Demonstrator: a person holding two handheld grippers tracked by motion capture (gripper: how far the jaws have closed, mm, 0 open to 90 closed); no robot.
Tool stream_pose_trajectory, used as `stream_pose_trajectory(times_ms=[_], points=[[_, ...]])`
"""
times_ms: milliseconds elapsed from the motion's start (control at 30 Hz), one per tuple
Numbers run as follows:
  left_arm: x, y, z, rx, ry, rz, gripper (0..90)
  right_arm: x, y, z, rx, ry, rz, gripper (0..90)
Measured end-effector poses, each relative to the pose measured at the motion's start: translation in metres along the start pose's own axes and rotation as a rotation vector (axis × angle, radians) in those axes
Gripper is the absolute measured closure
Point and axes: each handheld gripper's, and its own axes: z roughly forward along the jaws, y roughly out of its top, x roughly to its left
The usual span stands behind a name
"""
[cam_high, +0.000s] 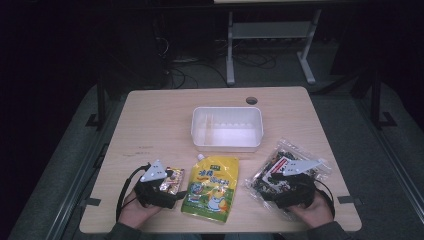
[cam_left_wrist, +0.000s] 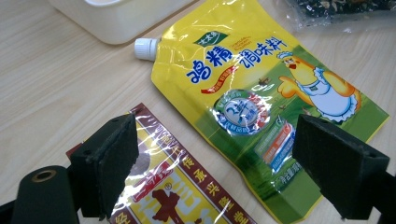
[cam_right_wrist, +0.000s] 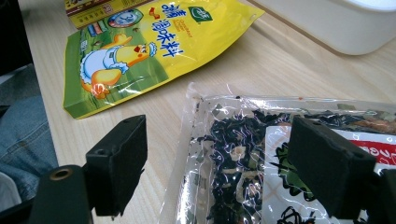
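Light wood table, round cable hole near its far edge. White tub sits far-centre, open top. Yellow spout pouch lies flat in front of the tub, white cap pointing toward it. Small red-gold sachet lies just left of the pouch, close beside it. Clear bag of dark dried bits lies flat at the right, apart from the pouch, near the tub's right corner.

A white tub sits mid-table, behind a yellow spouted pouch.
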Motion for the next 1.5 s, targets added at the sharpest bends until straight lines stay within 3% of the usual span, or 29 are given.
stream_pose_trajectory(times_ms=[500, 733, 1300, 1500], points=[[-0.005, 0.003, 0.001, 0.016, -0.022, 0.028, 14.4, 0.002, 0.005, 0.002, -0.026, 0.016, 0.012, 17.1], [-0.012, 0.008, 0.006, 0.026, -0.043, 0.052, 14.5, 0.006, 0.007, 0.006, -0.005, 0.013, 0.003, 16.9], [-0.027, 0.023, 0.017, 0.023, -0.089, 0.087, 14.5, 0.002, 0.008, -0.009, -0.028, -0.017, 0.020, 17.0], [-0.035, 0.033, 0.023, 0.027, -0.103, 0.118, 14.4, -0.003, 0.014, -0.021, -0.045, -0.039, 0.022, 16.8]])
